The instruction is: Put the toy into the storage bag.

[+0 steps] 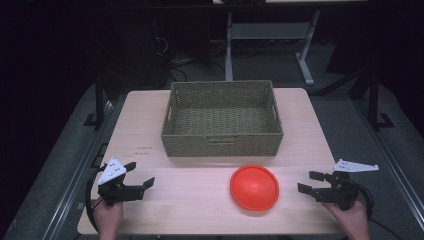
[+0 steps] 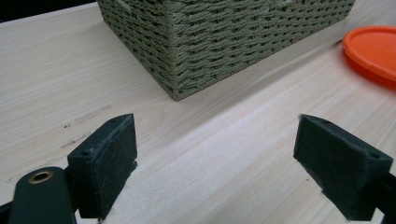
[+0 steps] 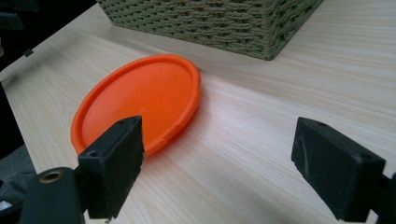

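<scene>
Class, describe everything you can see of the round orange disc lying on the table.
The round orange plastic-looking disc is a shallow, smooth, plain saucer with a raised rim running around its edge and a faint dimple at its centre. It lies flat on the pale wooden table, in front of the woven green basket and apart from it. Nothing grips it: the right gripper waits open beside it, not touching, and the left gripper is farther off.
</scene>
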`<state>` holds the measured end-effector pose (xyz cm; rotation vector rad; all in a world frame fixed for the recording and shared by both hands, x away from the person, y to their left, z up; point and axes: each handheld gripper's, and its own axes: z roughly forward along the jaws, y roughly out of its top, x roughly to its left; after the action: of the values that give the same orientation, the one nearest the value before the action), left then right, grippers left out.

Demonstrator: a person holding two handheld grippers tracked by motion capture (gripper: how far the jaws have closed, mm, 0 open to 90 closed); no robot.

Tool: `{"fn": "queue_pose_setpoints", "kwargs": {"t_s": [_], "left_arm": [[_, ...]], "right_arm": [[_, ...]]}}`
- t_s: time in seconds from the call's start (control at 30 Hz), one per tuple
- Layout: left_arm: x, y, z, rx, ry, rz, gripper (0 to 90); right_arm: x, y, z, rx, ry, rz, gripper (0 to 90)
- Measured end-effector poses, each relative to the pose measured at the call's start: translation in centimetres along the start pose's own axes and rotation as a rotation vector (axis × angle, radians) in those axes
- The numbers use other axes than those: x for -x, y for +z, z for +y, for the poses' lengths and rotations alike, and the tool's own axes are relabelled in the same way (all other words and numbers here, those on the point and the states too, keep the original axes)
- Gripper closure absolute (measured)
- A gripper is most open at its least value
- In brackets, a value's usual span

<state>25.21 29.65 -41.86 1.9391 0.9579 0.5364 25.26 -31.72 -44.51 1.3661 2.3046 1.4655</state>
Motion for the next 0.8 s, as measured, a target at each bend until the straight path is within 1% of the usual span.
{"fn": "queue_pose_setpoints", "kwargs": {"t_s": [0.17, 0.2, 0.23, 0.37, 0.53, 0.7, 0.8], "left_arm": [[0.1, 0.1, 0.0, -0.001, 0.001, -0.001, 12.8], [0.1, 0.1, 0.0, 0.000, 0.003, 0.000, 12.8], [0.1, 0.1, 0.0, -0.002, 0.006, 0.001, 12.8], [0.1, 0.1, 0.0, -0.006, 0.009, 0.002, 12.8], [0.0, 0.2, 0.0, -0.006, 0.009, 0.004, 12.8], [0.1, 0.1, 0.0, -0.003, 0.009, 0.006, 12.8], [0.0, 0.2, 0.0, -0.006, 0.008, 0.008, 12.8]], "right_arm": [[-0.6, 0.6, 0.3, -0.005, -0.011, 0.005, 16.3], [-0.6, 0.6, 0.3, -0.005, -0.011, 0.005, 16.3], [-0.7, 0.9, 0.4, -0.021, 0.001, 0.010, 16.3], [-1.0, 1.3, 0.5, -0.029, -0.002, 0.014, 16.4], [-1.2, 1.7, 0.7, -0.028, 0.005, 0.010, 16.4], [-1.6, 1.9, 0.9, -0.022, -0.018, 0.008, 16.5], [-1.7, 1.9, 1.0, -0.022, -0.016, 0.008, 16.6]]}}
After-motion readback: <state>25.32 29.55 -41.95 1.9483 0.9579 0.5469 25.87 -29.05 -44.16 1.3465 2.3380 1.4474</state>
